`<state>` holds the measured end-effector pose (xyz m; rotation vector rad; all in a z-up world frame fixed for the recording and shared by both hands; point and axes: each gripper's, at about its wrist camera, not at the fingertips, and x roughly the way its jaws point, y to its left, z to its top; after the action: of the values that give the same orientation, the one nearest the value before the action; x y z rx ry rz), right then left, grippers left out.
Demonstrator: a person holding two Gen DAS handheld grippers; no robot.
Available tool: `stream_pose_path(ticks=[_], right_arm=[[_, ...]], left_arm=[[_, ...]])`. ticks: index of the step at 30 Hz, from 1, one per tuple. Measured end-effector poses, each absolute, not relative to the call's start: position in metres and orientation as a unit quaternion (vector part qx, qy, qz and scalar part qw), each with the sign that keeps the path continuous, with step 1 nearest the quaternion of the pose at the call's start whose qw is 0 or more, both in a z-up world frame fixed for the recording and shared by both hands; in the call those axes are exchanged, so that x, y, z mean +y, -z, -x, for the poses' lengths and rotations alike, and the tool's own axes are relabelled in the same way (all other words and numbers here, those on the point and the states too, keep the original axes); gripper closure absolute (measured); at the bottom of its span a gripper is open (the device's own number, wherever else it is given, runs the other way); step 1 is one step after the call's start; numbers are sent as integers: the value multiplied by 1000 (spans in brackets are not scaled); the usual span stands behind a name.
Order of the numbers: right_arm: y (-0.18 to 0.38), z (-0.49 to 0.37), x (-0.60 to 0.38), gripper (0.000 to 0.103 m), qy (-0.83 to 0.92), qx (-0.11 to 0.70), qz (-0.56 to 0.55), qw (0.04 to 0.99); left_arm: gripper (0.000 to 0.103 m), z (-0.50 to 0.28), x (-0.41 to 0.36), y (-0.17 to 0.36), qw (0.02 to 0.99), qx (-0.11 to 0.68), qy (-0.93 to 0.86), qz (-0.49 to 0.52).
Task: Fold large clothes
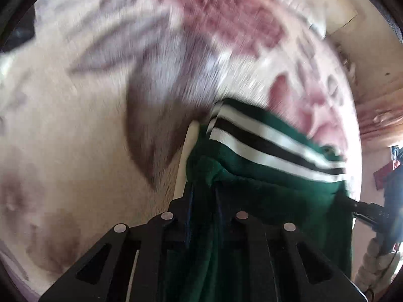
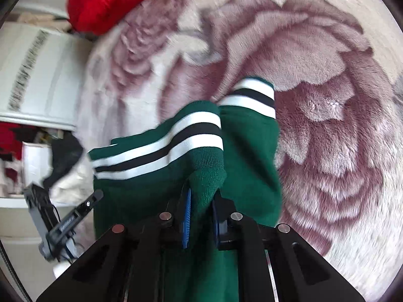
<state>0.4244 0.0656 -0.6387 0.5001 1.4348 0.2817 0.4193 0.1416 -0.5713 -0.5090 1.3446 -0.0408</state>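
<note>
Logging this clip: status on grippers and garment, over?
Left gripper and right gripper shut on green knit garment. Hangs over floral plush blanket. Nothing obstructing.

A plush cream blanket (image 2: 327, 115) printed with large mauve roses and grey leaves fills both views. A red cushion (image 2: 105, 2) lies at its far edge. Beside it stands white furniture (image 2: 37, 75); a pale wall (image 1: 372, 58) shows opposite. Daylight is soft.
</note>
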Motion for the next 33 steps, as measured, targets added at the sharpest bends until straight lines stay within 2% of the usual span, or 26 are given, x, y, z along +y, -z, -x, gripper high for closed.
stream_pose_path(ticks=[2, 4, 5, 6, 8, 9, 10, 13, 16, 22, 23, 24, 26, 27, 30, 33], right_arm=[[654, -428, 67, 86, -130, 671, -194, 703], [651, -425, 66, 77, -153, 683, -175, 693], [653, -423, 66, 58, -162, 689, -170, 686], [651, -418, 59, 30, -168, 693, -168, 680], [652, -407, 47, 3, -191, 683, -182, 681], [659, -401, 43, 2, -201, 684, -183, 677], [670, -396, 40, 2, -209, 693, -182, 666], [711, -383, 38, 2, -229, 723, -190, 623], [754, -383, 40, 0, -268, 727, -274, 569], [754, -391, 55, 0, -279, 696, -300, 590], [750, -386, 55, 14, -282, 686, -297, 601], [747, -382, 53, 37, -282, 678, -302, 608], [744, -372, 42, 54, -269, 667, -349, 601], [741, -365, 35, 59, -255, 659, -377, 598], [732, -333, 17, 65, -203, 631, -460, 591], [734, -258, -14, 66, -119, 577, -619, 520]], left_arm=[[82, -415, 141, 564, 755, 615, 20, 226], [75, -407, 143, 552, 752, 618, 14, 230], [75, -402, 144, 547, 750, 618, 11, 234], [74, -396, 145, 544, 750, 616, 11, 239], [42, -375, 145, 531, 757, 610, -12, 235], [33, -365, 147, 526, 764, 601, -22, 234], [23, -355, 147, 521, 770, 594, -34, 232], [23, -328, 150, 513, 780, 578, -77, 225], [23, -302, 153, 514, 780, 570, -112, 232], [23, -241, 159, 525, 767, 564, -224, 207], [23, -231, 159, 528, 764, 564, -245, 195], [23, -220, 159, 532, 758, 567, -260, 190], [23, -200, 161, 539, 746, 575, -273, 197], [23, -189, 163, 542, 737, 580, -282, 201], [23, -160, 166, 549, 719, 590, -289, 226], [23, -134, 167, 552, 707, 603, -287, 233]])
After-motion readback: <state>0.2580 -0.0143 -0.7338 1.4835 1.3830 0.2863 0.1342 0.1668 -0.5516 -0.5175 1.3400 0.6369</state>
